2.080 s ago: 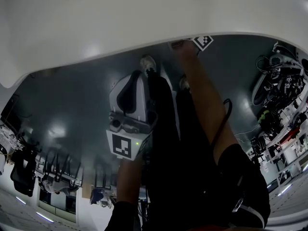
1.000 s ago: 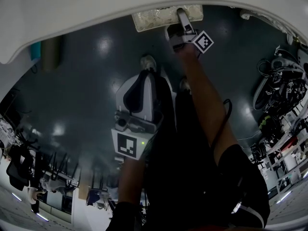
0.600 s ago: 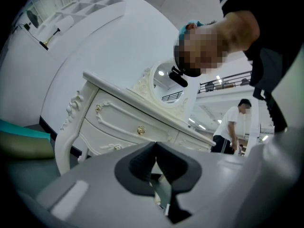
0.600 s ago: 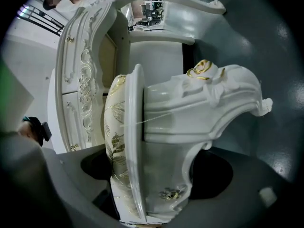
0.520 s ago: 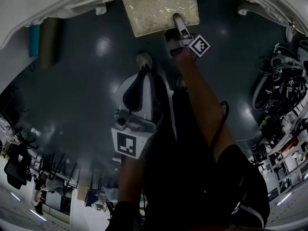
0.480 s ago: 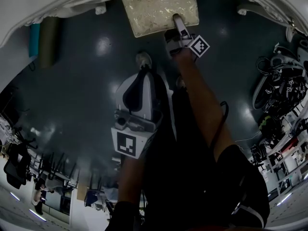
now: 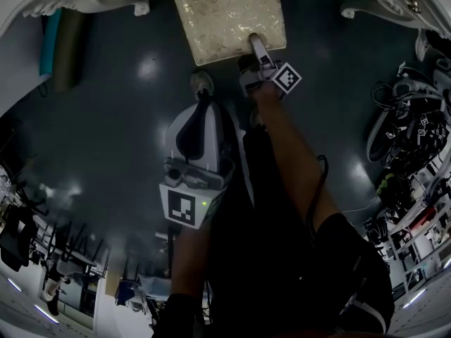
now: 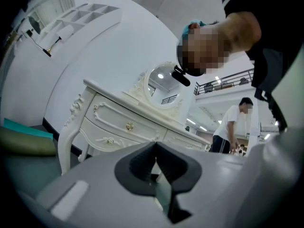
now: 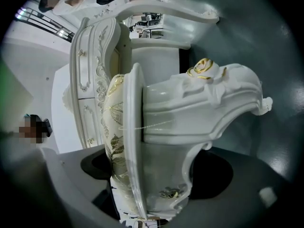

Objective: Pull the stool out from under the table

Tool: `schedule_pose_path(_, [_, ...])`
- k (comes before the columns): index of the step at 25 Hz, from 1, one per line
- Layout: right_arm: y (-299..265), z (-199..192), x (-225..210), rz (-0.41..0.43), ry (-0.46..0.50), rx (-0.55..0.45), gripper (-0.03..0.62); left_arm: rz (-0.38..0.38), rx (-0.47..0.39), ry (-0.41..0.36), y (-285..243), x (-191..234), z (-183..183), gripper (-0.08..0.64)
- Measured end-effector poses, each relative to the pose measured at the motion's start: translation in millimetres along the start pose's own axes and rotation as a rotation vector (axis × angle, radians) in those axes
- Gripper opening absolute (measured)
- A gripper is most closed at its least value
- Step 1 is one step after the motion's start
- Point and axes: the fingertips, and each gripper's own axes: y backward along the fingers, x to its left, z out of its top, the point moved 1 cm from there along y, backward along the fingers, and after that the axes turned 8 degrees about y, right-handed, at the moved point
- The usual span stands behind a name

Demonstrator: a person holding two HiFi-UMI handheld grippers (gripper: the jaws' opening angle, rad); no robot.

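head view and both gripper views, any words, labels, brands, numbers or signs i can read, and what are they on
No readable words, numbers or brands in any view.
left cube on the left gripper: black-and-white square pattern, not text.
right cube on the right gripper: same kind of pattern.
stool and table: gold ornament only, no print.
clutter at the head view's right edge: too small and dark to read.

Head overhead, right gripper view close; share stool (image 7: 227, 16).
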Motion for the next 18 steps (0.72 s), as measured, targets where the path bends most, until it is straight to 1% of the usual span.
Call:
schedule_pose_path(2, [14.7, -3.4, -0.9, 0.003, -0.005, 0.01, 0.466, 0.011, -0.011, 0.002, 9.8, -7.0, -4.7, 0.009])
schedule_pose_path(6, [43.4, -7.8, -3.8, 0.006, 0.003, 0.034, 0.466, 0.027, -0.059, -0.011, 26.9, -25.2, -8.2, 0.009])
schedule_pose_path(9, [63.2, -11.4, -6.6, 0.016, 0.013, 0.06, 0.465, 0.038, -0.049, -0.023, 42.5, -36.4, -20.2, 0.01])
schedule_pose_path(12, [84.1, -14.5, -8.7, 0.025, 0.013, 0.087, 0.465, 0.056, -0.07, -0.015, 56.2, -49.5, -28.8, 0.009])
schedule_pose_path(18, [128.4, -22.6, -9.5, 0.026, 0.001, 0.137, 0.465, 0.085, -0.046, -0.011, 80.6, -75.6, -44.4, 0.01])
